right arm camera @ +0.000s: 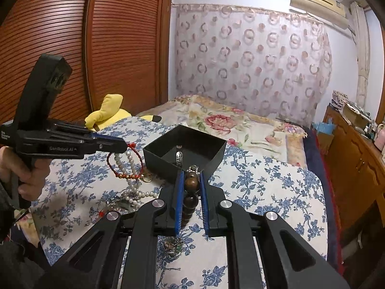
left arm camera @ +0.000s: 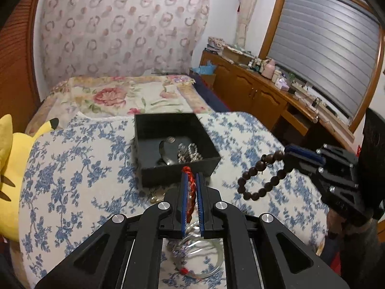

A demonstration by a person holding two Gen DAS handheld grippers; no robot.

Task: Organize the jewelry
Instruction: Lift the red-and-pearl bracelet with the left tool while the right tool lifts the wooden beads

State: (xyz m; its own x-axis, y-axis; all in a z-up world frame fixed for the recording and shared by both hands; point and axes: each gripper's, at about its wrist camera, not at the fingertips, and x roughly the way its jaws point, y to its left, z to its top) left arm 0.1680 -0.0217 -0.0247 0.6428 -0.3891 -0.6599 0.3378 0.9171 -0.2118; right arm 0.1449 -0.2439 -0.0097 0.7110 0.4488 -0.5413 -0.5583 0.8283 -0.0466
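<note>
A black open box (left arm camera: 154,130) sits on the blue-flowered bedspread, with silver bangles and chains (left arm camera: 179,153) inside; it also shows in the right wrist view (right arm camera: 166,163). My left gripper (left arm camera: 191,178) is shut on a red cord bracelet (left arm camera: 191,185), held just short of the box's near wall; the bracelet hangs from it in the right wrist view (right arm camera: 125,166). My right gripper (right arm camera: 191,180) is shut on a dark wooden bead bracelet (right arm camera: 191,192), which dangles to the right of the box in the left wrist view (left arm camera: 261,178).
A pearl necklace (right arm camera: 134,187), a gold ring (right arm camera: 147,177) and more tangled jewelry (right arm camera: 172,245) lie on the bedspread near the box. A yellow plush toy (left arm camera: 14,166) lies at the left. A wooden cabinet (left arm camera: 259,91) stands beyond the bed's right edge.
</note>
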